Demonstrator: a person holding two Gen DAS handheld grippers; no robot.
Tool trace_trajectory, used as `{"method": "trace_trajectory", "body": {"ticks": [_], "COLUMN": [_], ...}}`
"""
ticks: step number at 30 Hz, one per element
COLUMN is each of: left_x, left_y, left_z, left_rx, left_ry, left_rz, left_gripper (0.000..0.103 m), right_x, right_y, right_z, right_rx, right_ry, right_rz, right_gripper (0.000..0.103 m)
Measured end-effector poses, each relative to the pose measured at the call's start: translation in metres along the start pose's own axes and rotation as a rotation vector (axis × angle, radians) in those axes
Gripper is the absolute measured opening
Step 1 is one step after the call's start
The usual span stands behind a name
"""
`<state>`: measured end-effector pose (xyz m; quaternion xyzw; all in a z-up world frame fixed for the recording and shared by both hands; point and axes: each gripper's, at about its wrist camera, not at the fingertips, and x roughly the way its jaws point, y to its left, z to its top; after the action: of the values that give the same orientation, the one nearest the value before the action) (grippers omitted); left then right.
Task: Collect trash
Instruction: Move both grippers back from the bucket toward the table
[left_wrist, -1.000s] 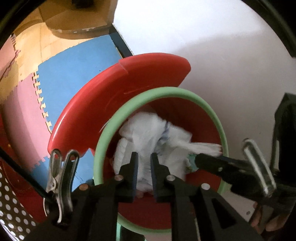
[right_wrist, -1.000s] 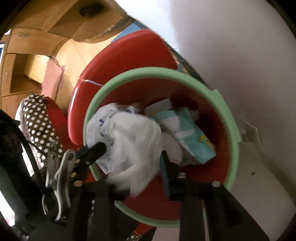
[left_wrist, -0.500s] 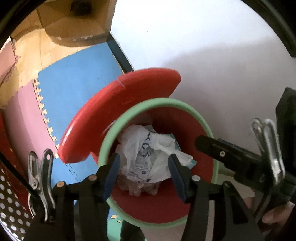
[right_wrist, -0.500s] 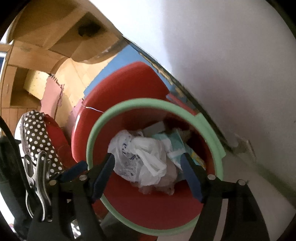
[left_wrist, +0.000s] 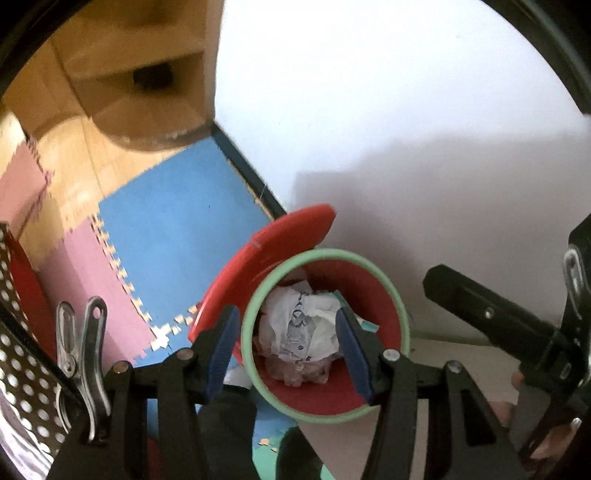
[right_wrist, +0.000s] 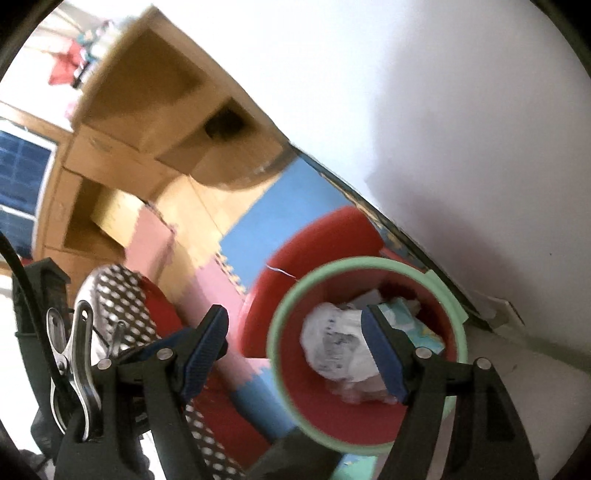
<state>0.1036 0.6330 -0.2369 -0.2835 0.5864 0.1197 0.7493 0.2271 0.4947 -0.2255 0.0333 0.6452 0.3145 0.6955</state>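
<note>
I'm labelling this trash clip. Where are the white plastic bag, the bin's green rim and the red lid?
white plastic bag (left_wrist: 299, 325): left wrist view, on its printed, crumpled front.
green rim (left_wrist: 248, 325): left wrist view, on the ring's left arc.
red lid (left_wrist: 258, 254): left wrist view, on its upper curved face.

One red bin (left_wrist: 373, 284) with a green rim sits at five o'clock, one red lid (left_wrist: 266, 254) at its eleven o'clock. One crumpled white bag (left_wrist: 299, 328) lies inside. Two grippers, left gripper (left_wrist: 286, 349) and right gripper (right_wrist: 295, 347), each carry one metal clip (left_wrist: 79, 354).
</note>
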Motion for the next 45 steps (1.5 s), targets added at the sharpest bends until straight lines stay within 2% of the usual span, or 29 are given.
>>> {"method": "trace_trajectory", "body": {"ticks": [7,10,15,17,20,25,30,35,39,45], "left_x": [-0.059,-0.082,-0.103,-0.116,-0.138,-0.17,-0.18,-0.18,-0.175,-0.158], "left_y": [-0.028,-0.049,-0.075,-0.088,-0.11,-0.155,-0.22,-0.277,-0.324,-0.402], "left_z": [-0.005,-0.014,-0.031,-0.037,-0.053,-0.087,-0.122,-0.16,-0.193,-0.248], "left_rx": [0.087,0.161,0.182,0.189,0.201,0.228,0.337,0.435,0.497,0.597], "left_ry": [-0.054,-0.097,-0.087,-0.087,-0.094,-0.124,-0.137,-0.128,-0.117,-0.087], "left_rz": [-0.005,-0.011,-0.033,-0.017,-0.021,-0.04,-0.06,-0.094,-0.124,-0.174], "left_gripper": [0.057,0.057,0.057,0.057,0.057,0.06,0.061,0.061,0.063,0.065], "right_x": [-0.067,-0.087,-0.13,-0.151,-0.192,-0.269,-0.325,-0.373,-0.417,-0.468], "right_y": [0.033,0.038,0.044,0.046,0.046,0.021,-0.008,-0.038,-0.074,-0.134], "right_z": [-0.013,-0.022,-0.032,-0.036,-0.045,-0.073,-0.11,-0.152,-0.194,-0.261], "right_rx": [-0.083,-0.105,-0.149,-0.179,-0.21,-0.114,-0.067,-0.044,0.02,0.153], "right_ry": [-0.087,-0.098,-0.133,-0.146,-0.208,-0.318,-0.388,-0.427,-0.475,-0.501], "right_rz": [0.012,0.008,0.018,0.017,0.027,0.02,0.016,-0.068,-0.111,-0.225], "right_gripper": [0.076,0.076,0.077,0.076,0.077,0.077,0.077,0.077,0.077,0.077]}}
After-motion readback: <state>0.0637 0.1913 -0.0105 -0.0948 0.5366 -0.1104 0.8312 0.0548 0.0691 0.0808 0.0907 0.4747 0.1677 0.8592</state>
